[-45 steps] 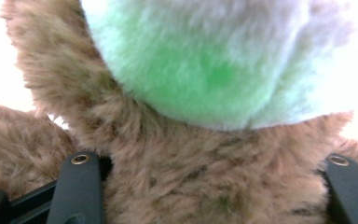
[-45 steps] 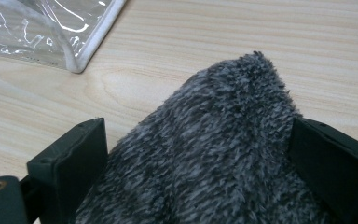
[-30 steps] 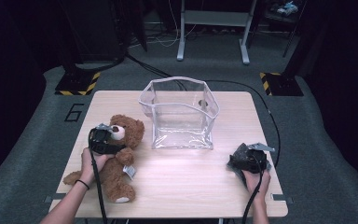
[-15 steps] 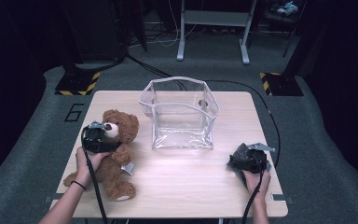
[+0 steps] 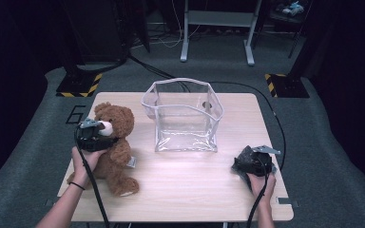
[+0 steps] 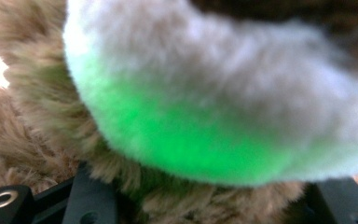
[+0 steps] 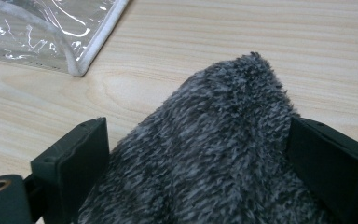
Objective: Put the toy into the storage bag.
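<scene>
A brown teddy bear (image 5: 115,151) sits leaning at the left of the wooden table (image 5: 185,190). My left gripper (image 5: 95,136) is shut on it just under the white muzzle (image 5: 106,127). In the left gripper view the muzzle (image 6: 223,93) looms close and glows green underneath, with brown fur pressed between the black jaws of the left gripper (image 6: 214,198). My right gripper (image 5: 253,161) rests near the table's right front, shut on a dark grey fuzzy cloth (image 7: 205,163) that fills the gap between its jaws.
A clear, soft plastic bin (image 5: 183,116) stands open at the table's middle back; its corner (image 7: 74,42) lies just ahead of the right gripper. Cables trail off the table. Dark stands and floor surround it.
My left gripper has moved left and slightly up, drawing the bear's head and upper body with it into a more upright pose. The right gripper and grey cloth have stayed put.
</scene>
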A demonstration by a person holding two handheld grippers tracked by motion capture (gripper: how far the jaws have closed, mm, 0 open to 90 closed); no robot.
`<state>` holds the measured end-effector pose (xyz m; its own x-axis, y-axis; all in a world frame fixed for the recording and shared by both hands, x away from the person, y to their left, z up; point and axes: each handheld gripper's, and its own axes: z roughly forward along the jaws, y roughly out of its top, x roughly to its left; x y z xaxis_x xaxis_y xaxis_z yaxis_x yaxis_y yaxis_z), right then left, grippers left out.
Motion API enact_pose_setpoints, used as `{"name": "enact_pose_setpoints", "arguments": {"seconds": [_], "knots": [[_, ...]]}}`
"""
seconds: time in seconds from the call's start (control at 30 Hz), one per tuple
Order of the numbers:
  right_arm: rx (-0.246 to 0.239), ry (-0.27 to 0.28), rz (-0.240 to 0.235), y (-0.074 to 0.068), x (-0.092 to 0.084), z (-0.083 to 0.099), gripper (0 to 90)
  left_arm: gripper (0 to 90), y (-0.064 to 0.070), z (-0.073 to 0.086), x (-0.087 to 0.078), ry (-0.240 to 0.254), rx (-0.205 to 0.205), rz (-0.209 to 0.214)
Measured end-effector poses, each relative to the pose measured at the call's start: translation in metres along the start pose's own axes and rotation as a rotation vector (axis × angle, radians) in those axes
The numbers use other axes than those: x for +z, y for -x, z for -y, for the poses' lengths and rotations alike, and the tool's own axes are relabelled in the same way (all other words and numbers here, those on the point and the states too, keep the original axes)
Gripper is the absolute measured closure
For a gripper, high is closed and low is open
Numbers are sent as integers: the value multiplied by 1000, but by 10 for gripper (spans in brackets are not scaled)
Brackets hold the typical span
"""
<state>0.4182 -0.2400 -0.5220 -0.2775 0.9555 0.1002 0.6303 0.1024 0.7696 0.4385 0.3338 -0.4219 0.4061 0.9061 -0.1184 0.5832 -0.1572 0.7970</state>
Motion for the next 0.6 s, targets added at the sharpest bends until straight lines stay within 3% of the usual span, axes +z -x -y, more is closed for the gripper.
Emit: {"name": "enact_pose_setpoints", "arguments": {"seconds": [0.3, 0.6], "knots": [[-1, 0, 1, 0, 0, 0, 60, 466, -5, -8, -8, 79, -14, -9], [-3, -2, -3, 0, 0, 0, 61, 465, -6, -19, -11, 117, -4, -33]]}}
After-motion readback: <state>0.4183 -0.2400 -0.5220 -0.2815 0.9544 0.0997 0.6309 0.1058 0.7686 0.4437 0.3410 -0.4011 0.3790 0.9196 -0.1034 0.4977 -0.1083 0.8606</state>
